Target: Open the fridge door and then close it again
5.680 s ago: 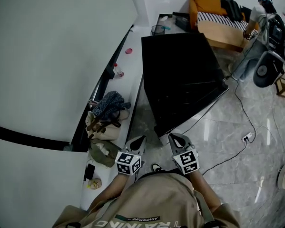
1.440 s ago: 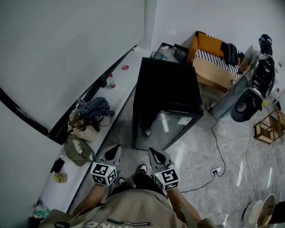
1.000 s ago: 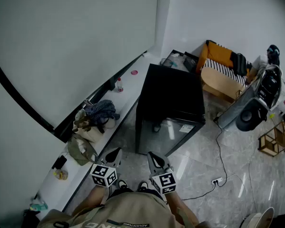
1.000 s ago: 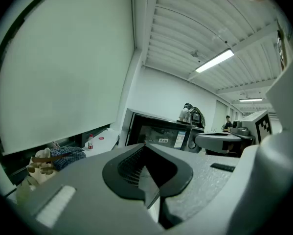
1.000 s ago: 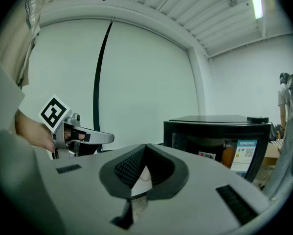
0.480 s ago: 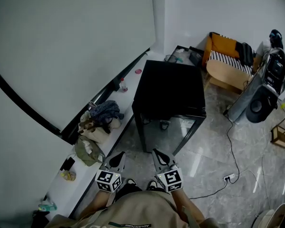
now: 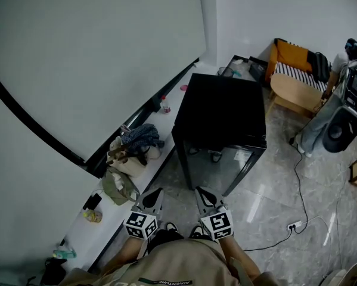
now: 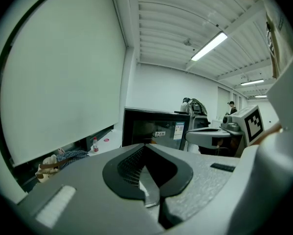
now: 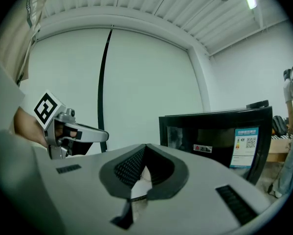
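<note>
Head view. Fridge (image 7: 223, 121): black, low, glass-fronted, standing on the grey tiled floor (image 7: 267, 195) ahead of the person, door flush against the cabinet. Left tool (image 7: 154, 193) and right tool (image 7: 202, 192): held side by side close to the body, short of the fridge front, touching nothing. White counter (image 7: 101, 219) runs along the wall at left, carrying a heap of bags (image 7: 133, 154), a small bottle (image 7: 164, 104) and a pink lid (image 7: 184, 88); contents of the bags cannot be told. Power strip (image 7: 295, 225) with its cable lies on the floor at right. Orange bench (image 7: 294, 70) stands beyond the fridge.

Left gripper view. Left tool (image 8: 145, 146): jaws closed tip to tip, nothing between them. Fridge (image 8: 156, 129) ahead, interior dim behind the glass; bottle (image 8: 95, 145) and bags (image 8: 63, 158) at left; right tool (image 8: 219, 133) at right.

Right gripper view. Right tool (image 9: 146, 147): jaws together, empty. Fridge (image 9: 217, 136) ahead at right, stickers (image 9: 244, 140) on its door; left tool (image 9: 95, 135) at left.
</note>
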`<state>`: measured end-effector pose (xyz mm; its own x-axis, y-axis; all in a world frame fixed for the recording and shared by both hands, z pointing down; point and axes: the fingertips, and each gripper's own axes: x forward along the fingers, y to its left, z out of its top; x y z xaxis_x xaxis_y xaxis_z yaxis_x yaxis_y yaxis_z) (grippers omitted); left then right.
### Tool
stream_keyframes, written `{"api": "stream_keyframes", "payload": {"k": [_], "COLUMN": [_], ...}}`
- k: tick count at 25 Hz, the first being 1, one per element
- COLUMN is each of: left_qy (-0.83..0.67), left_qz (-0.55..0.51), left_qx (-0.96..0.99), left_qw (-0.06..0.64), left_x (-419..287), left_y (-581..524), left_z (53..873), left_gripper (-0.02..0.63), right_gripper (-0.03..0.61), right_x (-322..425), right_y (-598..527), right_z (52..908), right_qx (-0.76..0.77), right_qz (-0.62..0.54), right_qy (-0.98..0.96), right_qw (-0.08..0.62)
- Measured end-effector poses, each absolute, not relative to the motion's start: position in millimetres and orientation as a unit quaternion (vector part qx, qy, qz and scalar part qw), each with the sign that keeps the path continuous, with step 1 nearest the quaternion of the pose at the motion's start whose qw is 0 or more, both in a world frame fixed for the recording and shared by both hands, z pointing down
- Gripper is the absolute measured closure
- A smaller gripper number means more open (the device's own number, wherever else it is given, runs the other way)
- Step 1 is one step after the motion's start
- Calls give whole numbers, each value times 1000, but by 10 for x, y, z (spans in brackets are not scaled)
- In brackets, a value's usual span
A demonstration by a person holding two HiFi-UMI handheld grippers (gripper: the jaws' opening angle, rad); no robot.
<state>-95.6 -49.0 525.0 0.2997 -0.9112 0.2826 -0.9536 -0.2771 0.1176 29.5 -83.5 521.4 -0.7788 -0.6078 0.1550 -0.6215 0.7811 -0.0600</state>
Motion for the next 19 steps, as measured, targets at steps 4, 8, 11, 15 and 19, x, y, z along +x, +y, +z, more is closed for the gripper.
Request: {"api": "stream_keyframes", "payload": {"k": [4,8,11,15,19], "left_qy": [-593,-593,-584,-579,-565], "left_qz": [83,95,107,111,135], "left_qx": [788,787,791,793,806], "left_qw": [143,141,145,152,118], "left_x": [-999,-954,-909,-844,-657], "left_y": [-505,-487,-475,-535,-677], "left_z": [5292,5352,5424,5500,5438], "left_gripper": [612,614,612,614,612], "right_gripper": [583,583,583,583,583], "right_x": [208,197,190,220,316], "right_y": [-777,-795,-803,-821,-955], "right_z": [5335,5394,5416,5485,5471], "right_qx": [306,297,296,295,298], "right_qz": [63,61,67,74,71], "right_qy": [-947,-950,-950,-949,-949], "right_qw": [72,76,76,80,80]}}
